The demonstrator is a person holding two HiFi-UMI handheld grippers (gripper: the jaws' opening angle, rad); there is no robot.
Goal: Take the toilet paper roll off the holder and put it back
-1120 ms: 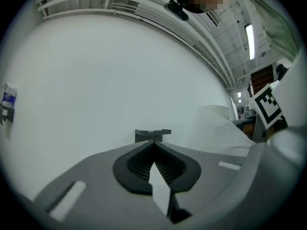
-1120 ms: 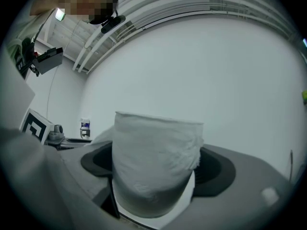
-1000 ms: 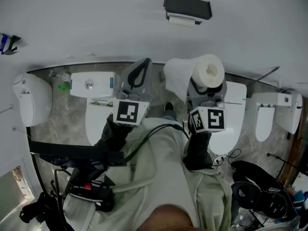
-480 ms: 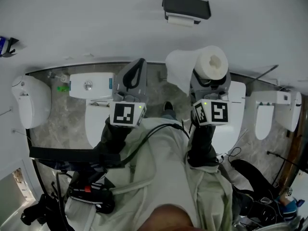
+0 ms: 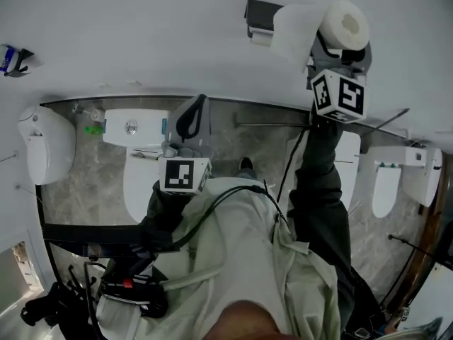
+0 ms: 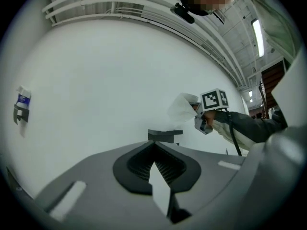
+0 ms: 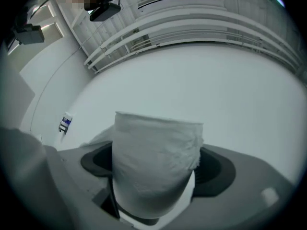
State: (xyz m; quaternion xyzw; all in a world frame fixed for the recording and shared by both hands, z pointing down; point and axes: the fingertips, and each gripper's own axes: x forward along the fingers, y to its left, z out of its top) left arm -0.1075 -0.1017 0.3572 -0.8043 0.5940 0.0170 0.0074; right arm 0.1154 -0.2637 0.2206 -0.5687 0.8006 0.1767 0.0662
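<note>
the right gripper [image 5: 338,48] is held high against the white wall [image 5: 141,27], its jaws clamped on the toilet paper roll [image 5: 345,24]. in the right gripper view the roll stands on end between the two jaws and fills the gap from side to side, its upper rim a little ragged. in the head view the open core of the roll faces the camera, and a loose sheet [image 5: 292,28] hangs off the roll's left side. that sheet covers the right end of the dark holder [image 5: 257,10], which is fixed to the wall; the roll itself sits just right of the holder, not on it. the marker cube [image 5: 340,94] of the right gripper is just below the roll, with a dark sleeve [image 5: 322,190] running down from it

the left gripper [image 5: 190,119] is lower and to the left, well apart from the holder. its jaws are closed tip to tip with nothing between them; the left gripper view shows only a thin pale slit where they meet. its own marker cube [image 5: 184,174] sits just below the jaws

down on the grey floor [image 5: 92,176] a white toilet [image 5: 138,129] stands under the left gripper. a small blue and white item [image 5: 10,59] is on the wall near its left edge
</note>
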